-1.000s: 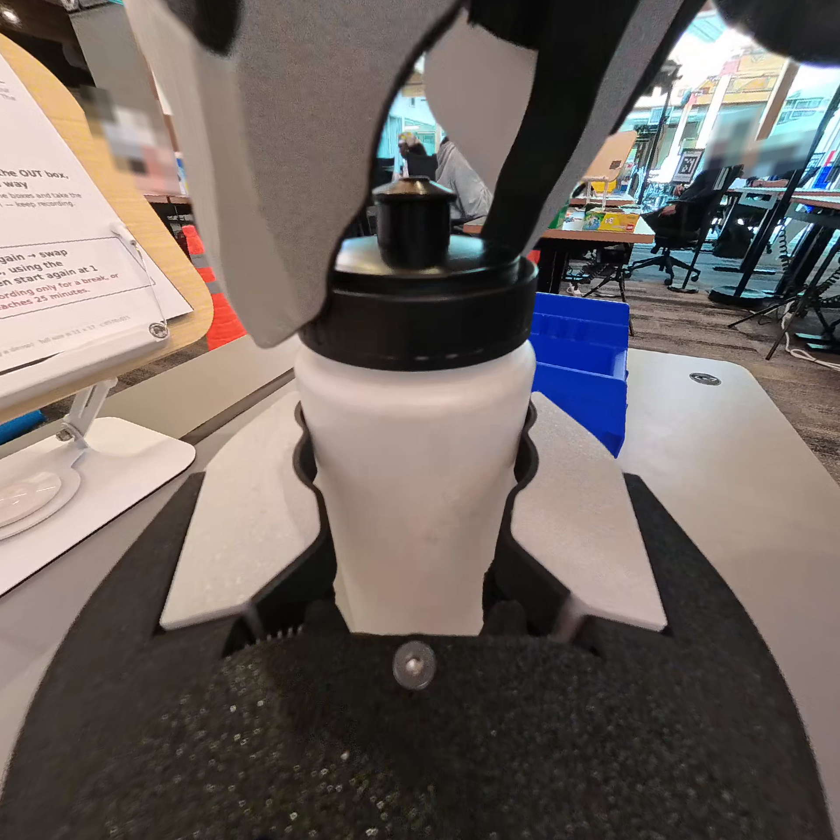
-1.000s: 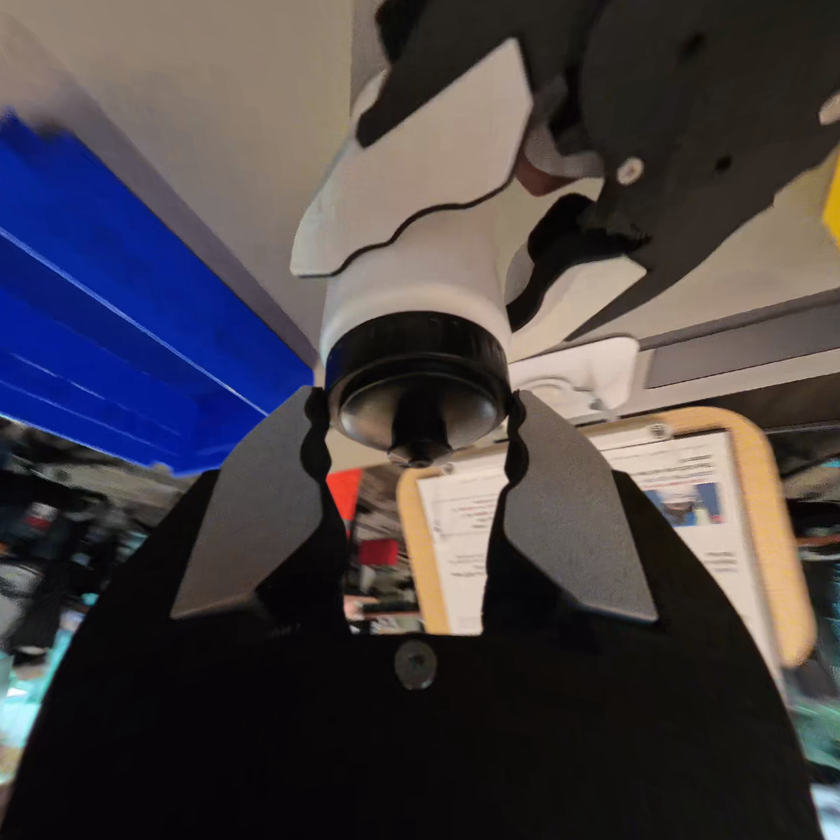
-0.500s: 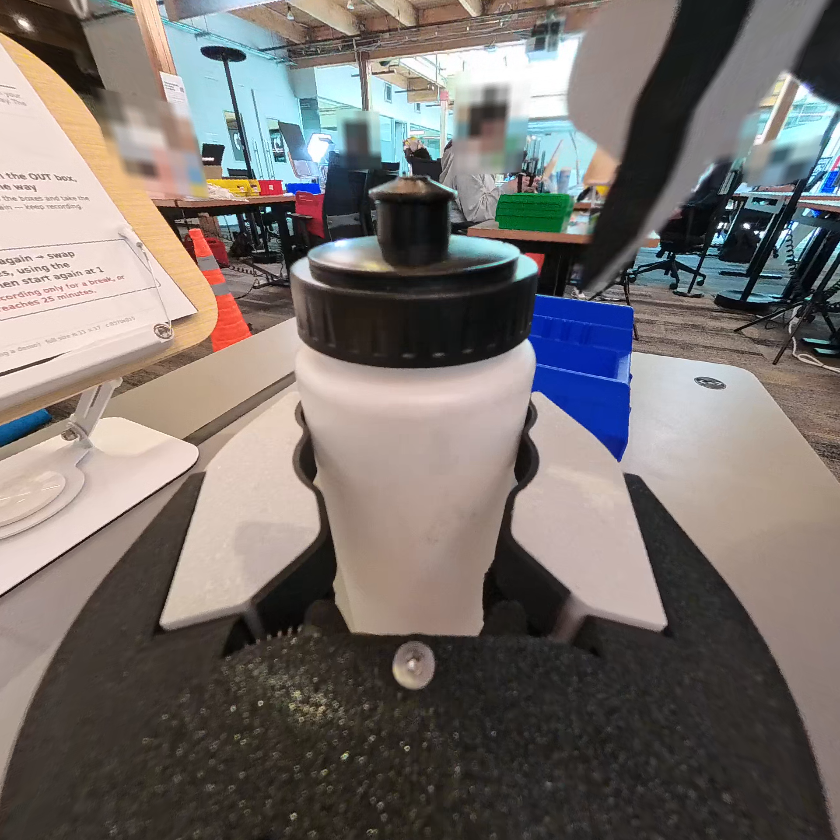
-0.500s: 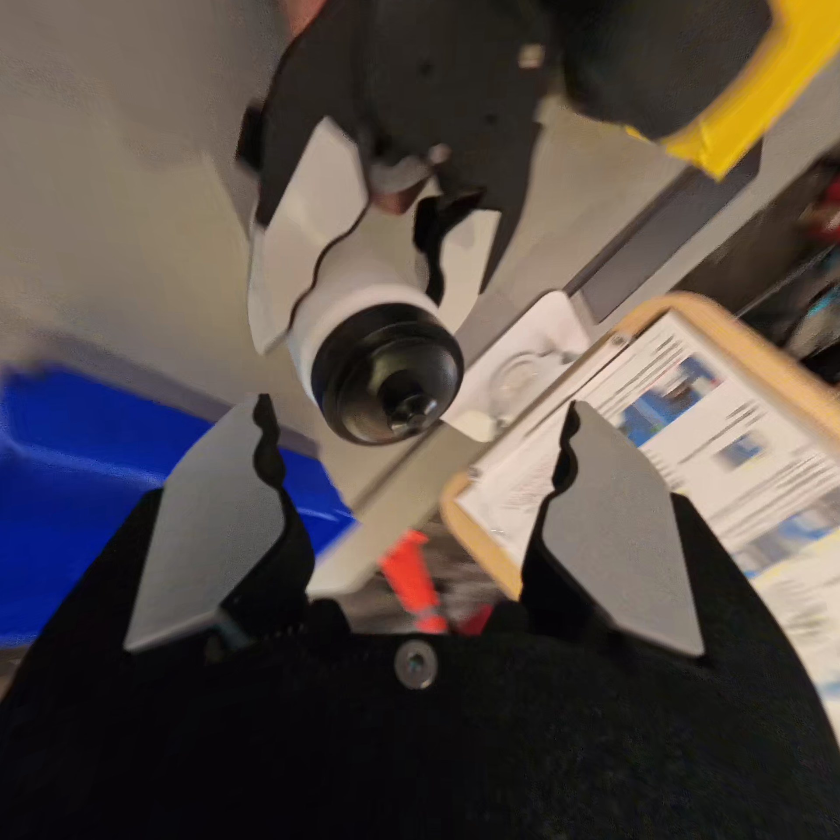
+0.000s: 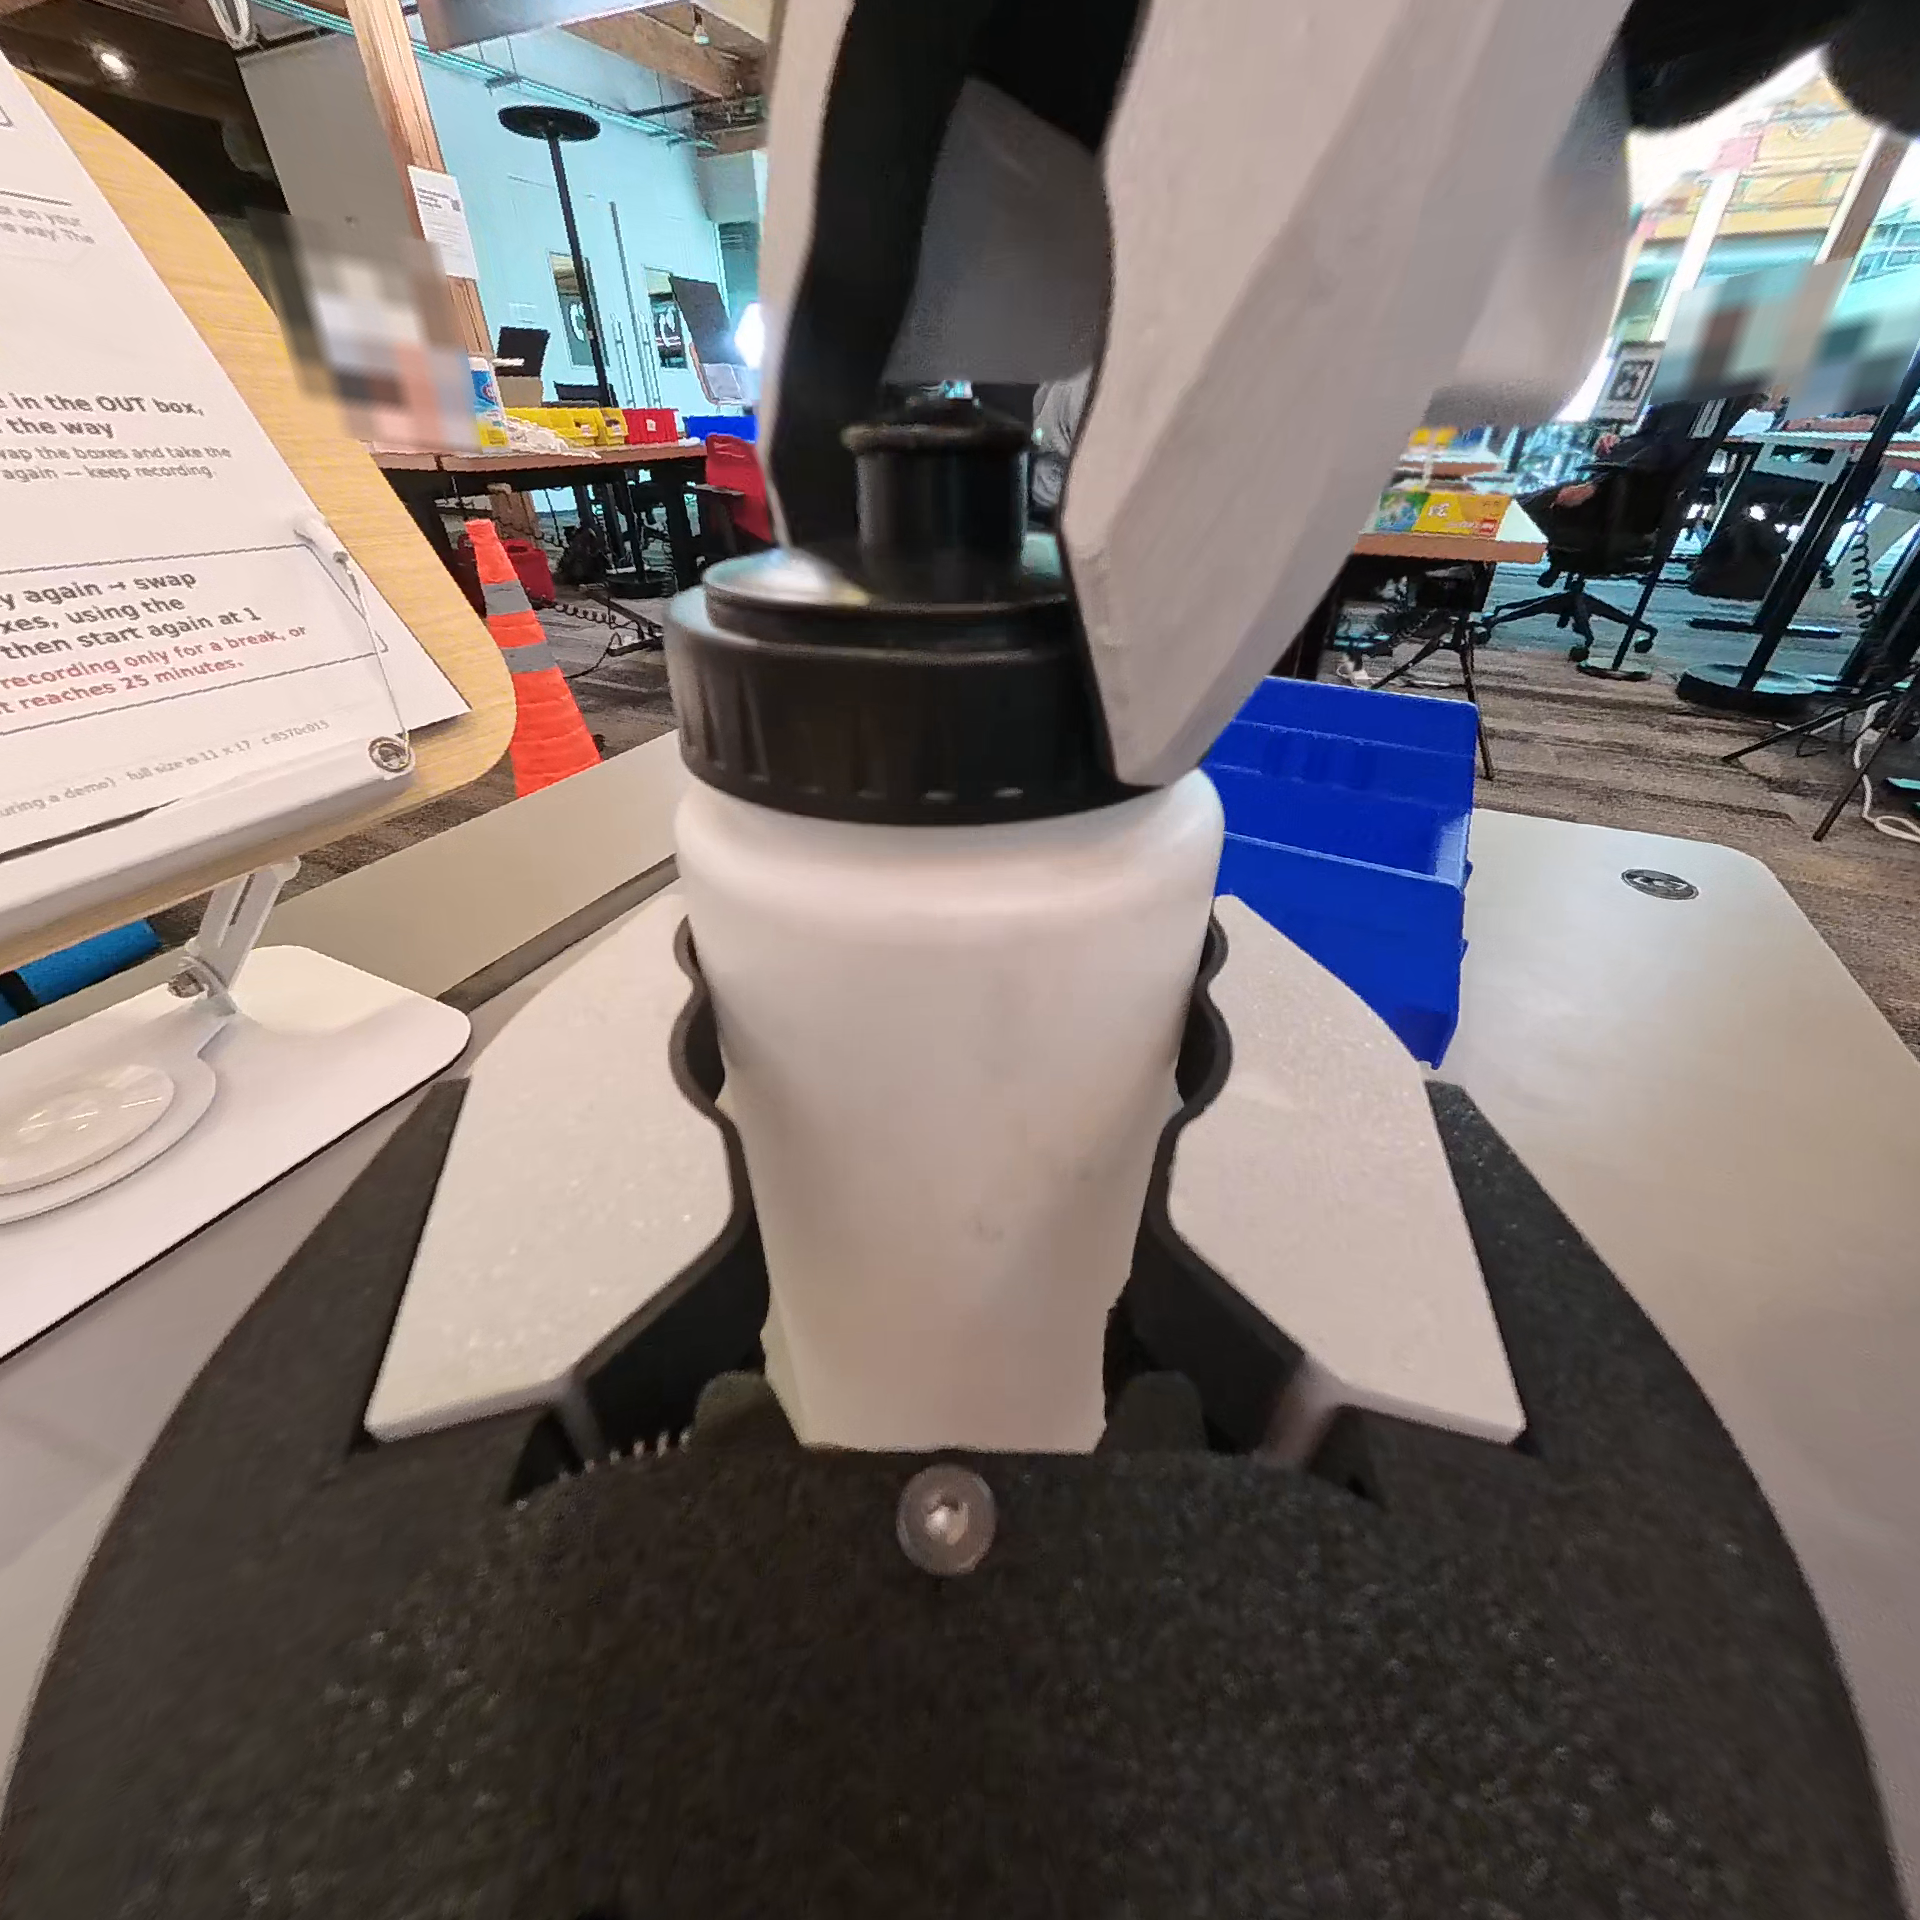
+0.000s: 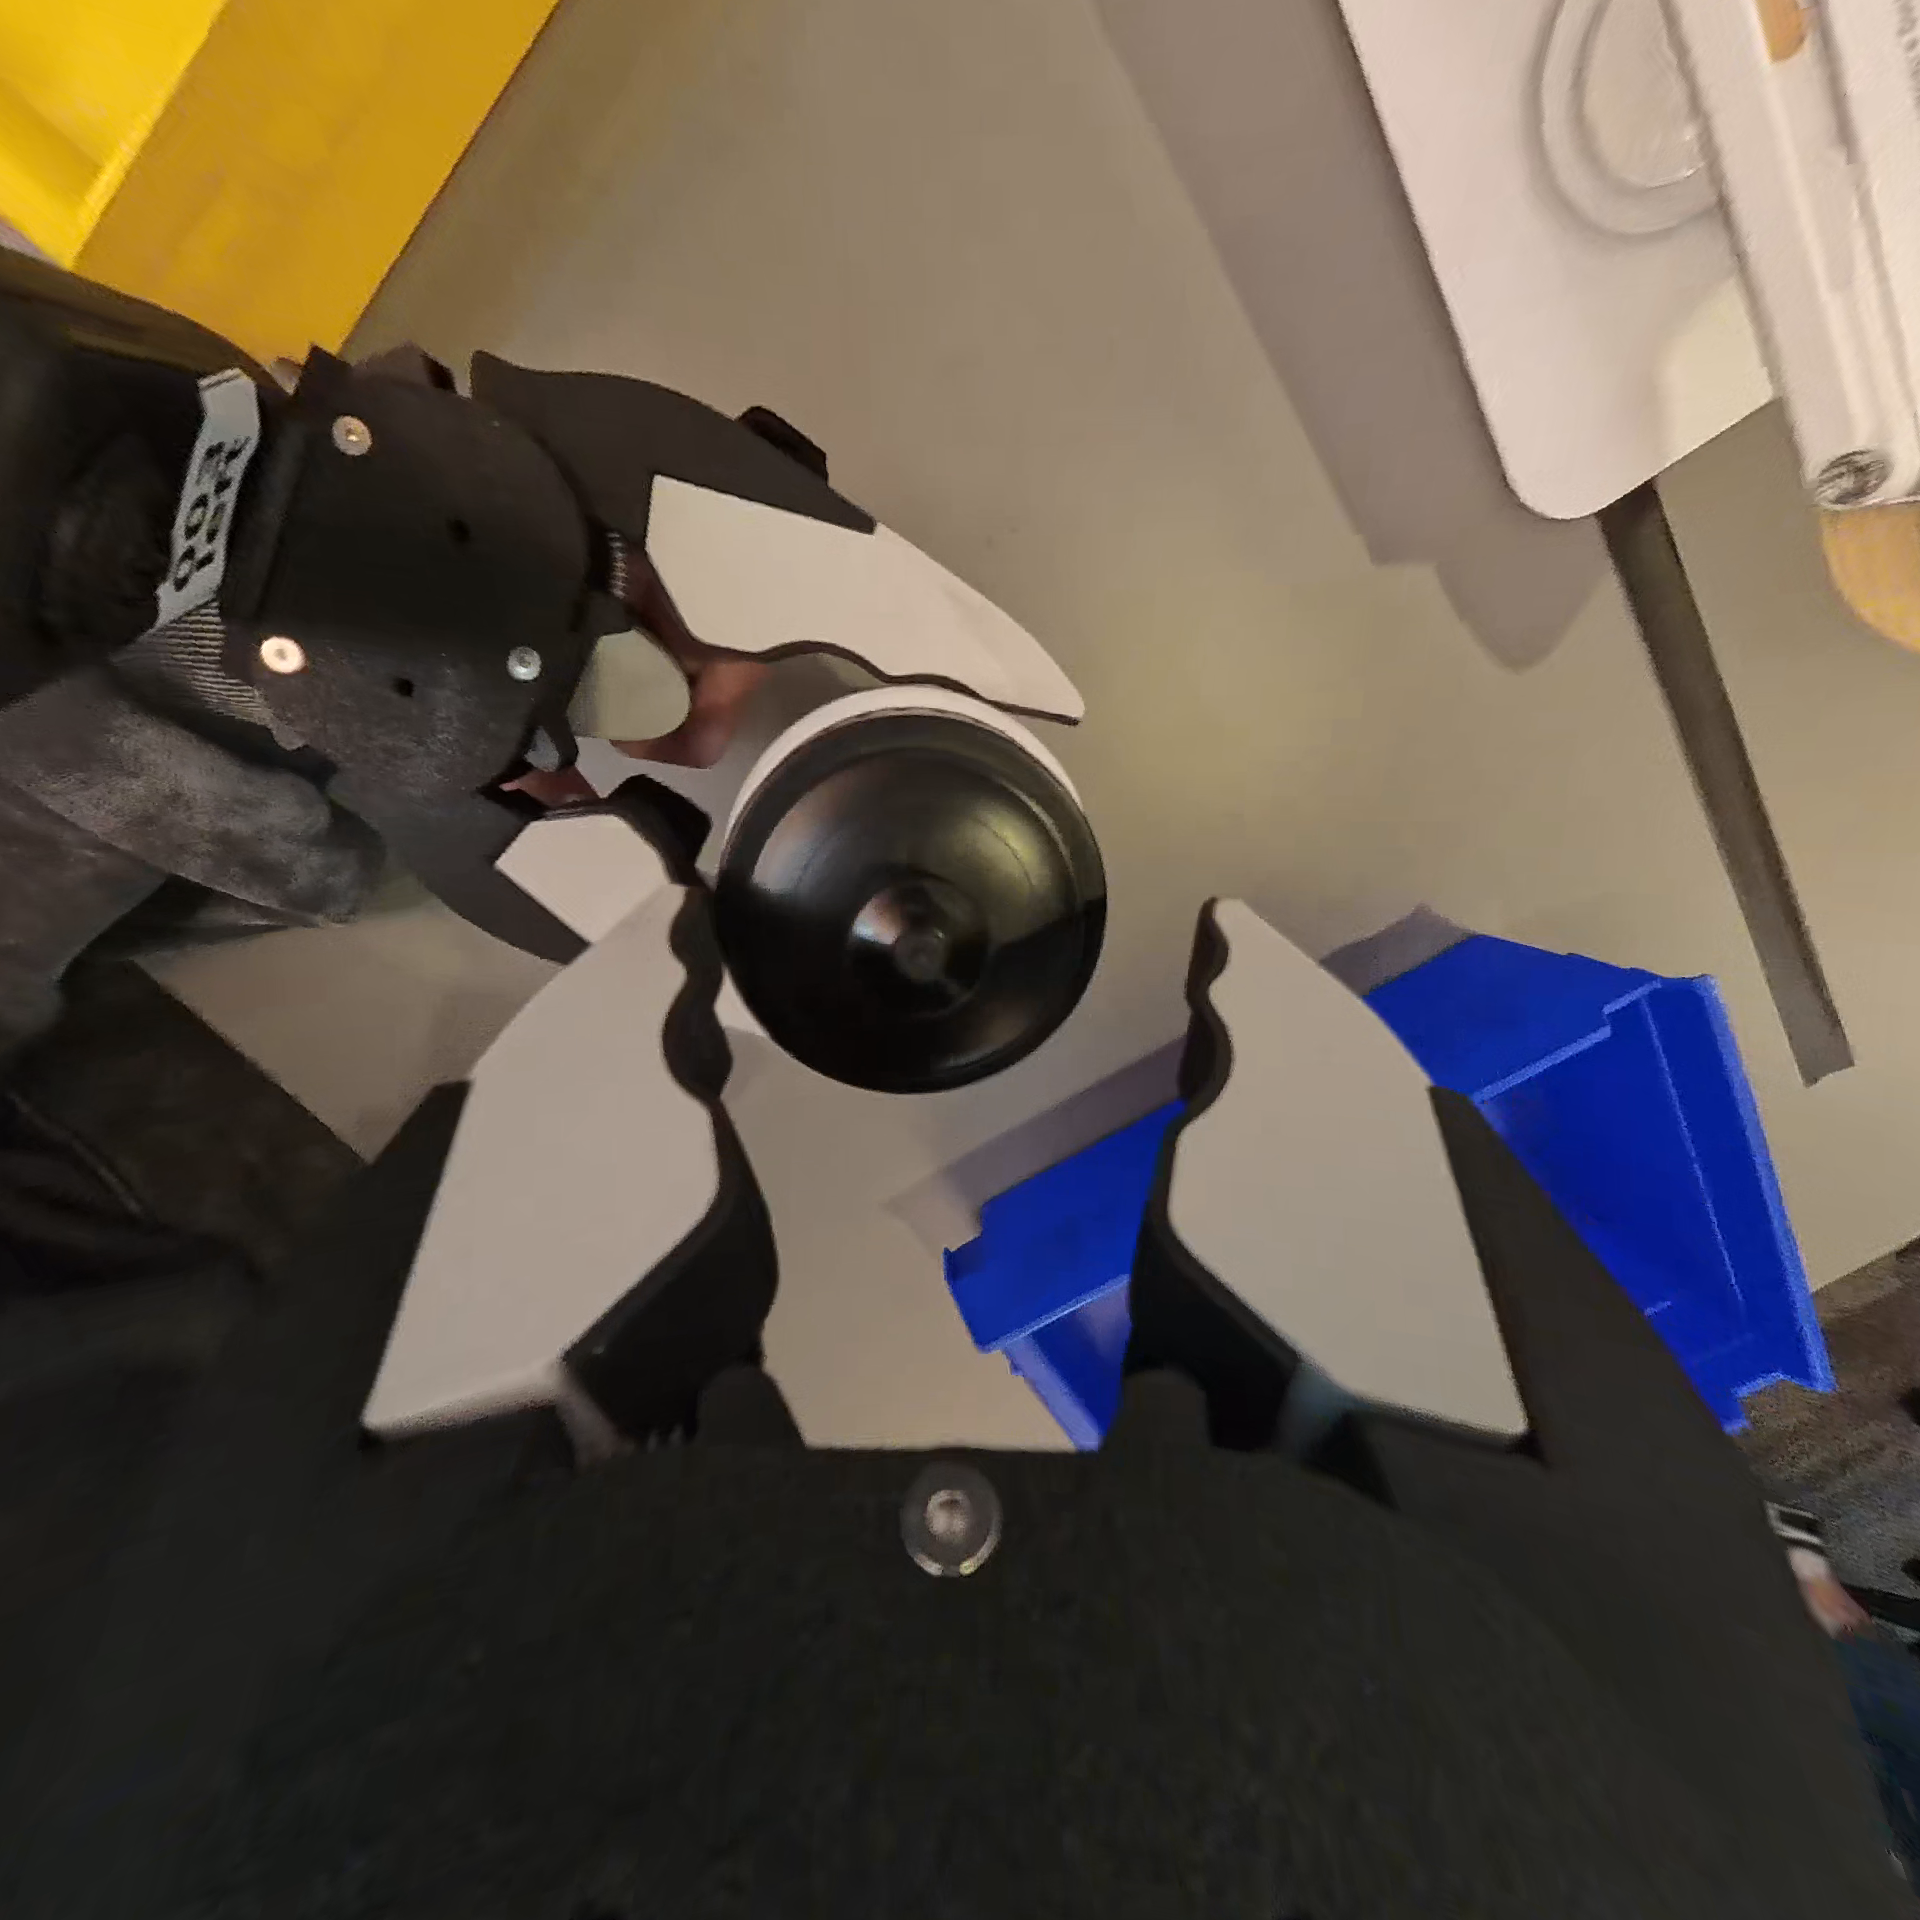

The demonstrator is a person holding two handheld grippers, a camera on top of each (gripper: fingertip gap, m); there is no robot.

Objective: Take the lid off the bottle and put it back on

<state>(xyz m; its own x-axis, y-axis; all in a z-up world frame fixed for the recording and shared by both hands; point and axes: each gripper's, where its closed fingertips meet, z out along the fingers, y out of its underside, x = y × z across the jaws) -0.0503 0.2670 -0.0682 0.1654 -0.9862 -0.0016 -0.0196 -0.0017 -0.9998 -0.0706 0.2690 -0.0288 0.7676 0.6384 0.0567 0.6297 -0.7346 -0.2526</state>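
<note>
The bottle [image 5: 951,1081] is the landmark: white body, upright, with a black lid [image 5: 894,717] on top that has a small spout in the middle.

Around it: the blue bin [image 5: 1351,831] stands on the grey table [image 5: 1662,1091] just behind the bottle, to its right in the left wrist view. To the left of the bottle is a white stand base [image 5: 249,1070] that carries a wooden board w/ a printed sheet [image 5: 156,540]; it is near but apart from the bottle. Farther behind the bottle, off the table, an orange cone [image 5: 530,665] is on the floor, and desks and chairs are well apart in the room. In the right wrist view a yellow surface [image 6: 208,135] shows at the far corner, well apart from the bottle.

Left gripper [image 5: 951,1039]: it comes from the side, level w/ the table, and its two white fingers [image 5: 582,1164] are pressed on both sides of the bottle body, below the lid. So it is closed on the bottle.

Right gripper [image 6: 951,997]: it points down from above the lid [image 6: 914,904], tilted a bit. The jaws are wide. One finger [image 6: 582,1143] is touching or almost touching the lid edge; the other is apart from it, towards the blue bin [image 6: 1621,1164]. The lid is not clamped. In the left wrist view one of its fingers covers the right edge of the lid.
</note>
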